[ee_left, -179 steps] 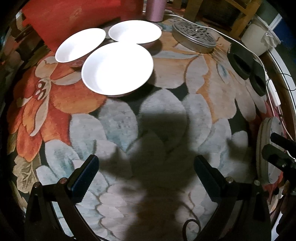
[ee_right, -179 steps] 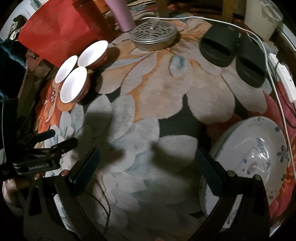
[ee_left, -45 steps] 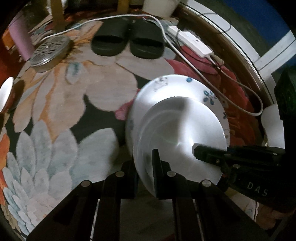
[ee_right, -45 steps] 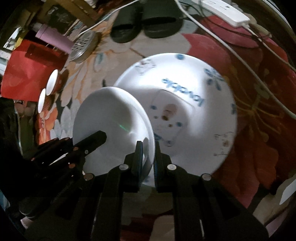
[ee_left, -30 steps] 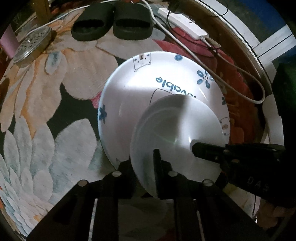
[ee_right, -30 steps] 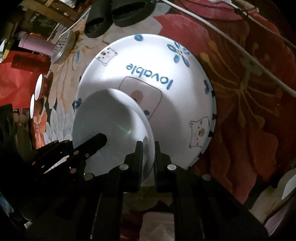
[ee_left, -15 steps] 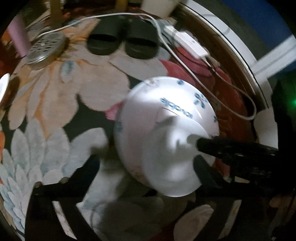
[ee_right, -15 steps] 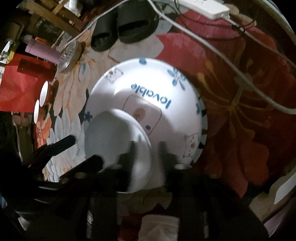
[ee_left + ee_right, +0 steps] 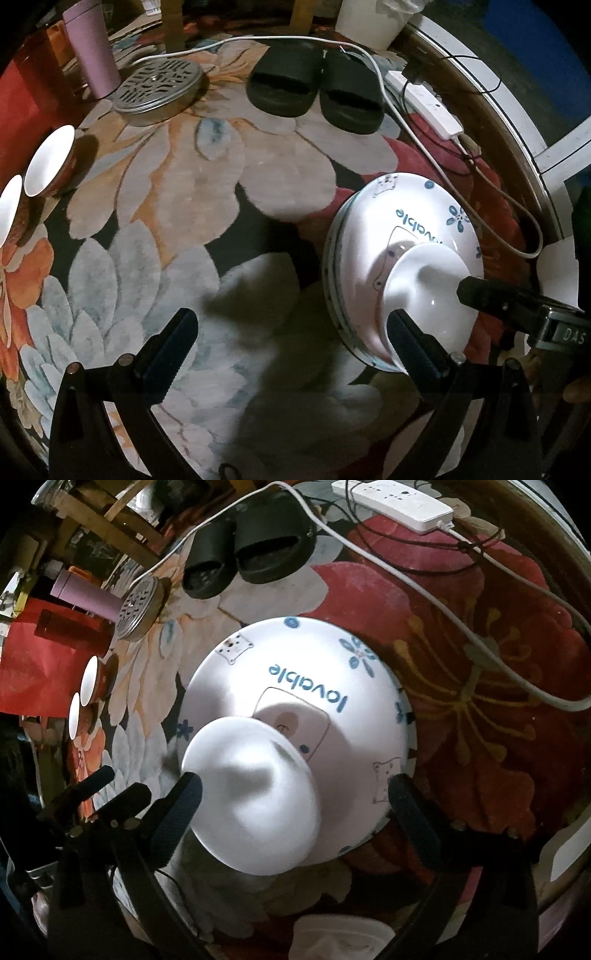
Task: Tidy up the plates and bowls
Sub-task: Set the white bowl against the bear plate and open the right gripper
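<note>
A plain white bowl [image 9: 255, 805] rests on the large "lovable" plate [image 9: 317, 657], which lies on the floral rug. My right gripper [image 9: 295, 797] hovers just above them. Its jaws are opening, the bowl lies below and between them, and neither pad presses on it. My left gripper [image 9: 291, 332] is open and empty over the rug, left of the plate [image 9: 406, 221] and the bowl [image 9: 428, 291]. One right-gripper finger [image 9: 495, 299] reaches over the bowl's rim. Two small red-sided bowls [image 9: 48, 162] stand far left.
Black slippers [image 9: 314, 88] lie at the back of the rug, beside a white power strip [image 9: 424, 107] with its cables. A perforated metal lid [image 9: 159, 88], a pink tumbler [image 9: 92, 48] and a red box [image 9: 33, 664] stand at the back left.
Both grippers were shut on the white bowl's rim and have opened wide and let it go onto the plate. The left gripper has drawn off to the left and risen.
</note>
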Action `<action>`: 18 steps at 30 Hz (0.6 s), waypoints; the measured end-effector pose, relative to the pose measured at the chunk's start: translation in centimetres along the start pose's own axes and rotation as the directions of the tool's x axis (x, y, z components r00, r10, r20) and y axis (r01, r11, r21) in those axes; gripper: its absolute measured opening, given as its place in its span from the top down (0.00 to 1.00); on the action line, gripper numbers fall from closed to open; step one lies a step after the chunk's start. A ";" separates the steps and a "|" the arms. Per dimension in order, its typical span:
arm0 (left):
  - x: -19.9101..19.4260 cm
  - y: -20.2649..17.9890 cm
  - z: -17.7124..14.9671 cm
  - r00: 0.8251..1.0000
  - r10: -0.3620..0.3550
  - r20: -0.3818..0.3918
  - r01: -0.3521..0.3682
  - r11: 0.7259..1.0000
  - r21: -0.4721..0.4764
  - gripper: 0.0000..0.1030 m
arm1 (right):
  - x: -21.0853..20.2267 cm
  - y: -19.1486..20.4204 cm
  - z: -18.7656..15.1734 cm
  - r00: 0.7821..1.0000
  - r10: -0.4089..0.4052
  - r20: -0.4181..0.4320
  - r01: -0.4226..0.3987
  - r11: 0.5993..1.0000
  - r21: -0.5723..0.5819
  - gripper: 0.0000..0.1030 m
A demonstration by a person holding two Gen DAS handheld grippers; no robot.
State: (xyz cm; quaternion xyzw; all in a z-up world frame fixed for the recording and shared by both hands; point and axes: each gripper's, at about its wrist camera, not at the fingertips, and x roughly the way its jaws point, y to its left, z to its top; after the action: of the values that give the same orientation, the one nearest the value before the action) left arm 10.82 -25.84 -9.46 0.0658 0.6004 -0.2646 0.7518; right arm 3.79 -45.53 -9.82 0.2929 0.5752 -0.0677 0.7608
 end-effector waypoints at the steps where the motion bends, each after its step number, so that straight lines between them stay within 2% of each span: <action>1: -0.1 0.1 0.0 1.000 0.002 0.000 -0.002 1.000 -0.001 0.01 | 0.0 0.2 0.0 1.000 0.000 0.001 0.000 1.000 -0.003 0.01; 18: -0.2 1.8 -0.4 1.000 0.005 -0.007 -0.006 1.000 -0.026 0.01 | 0.2 1.7 0.5 1.000 -0.014 0.023 0.014 0.999 -0.036 0.01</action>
State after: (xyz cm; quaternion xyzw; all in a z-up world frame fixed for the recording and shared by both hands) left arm 11.27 -24.04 -9.81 0.0585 0.6064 -0.2544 0.7511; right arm 5.01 -44.37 -9.26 0.2741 0.5695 -0.0659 0.7721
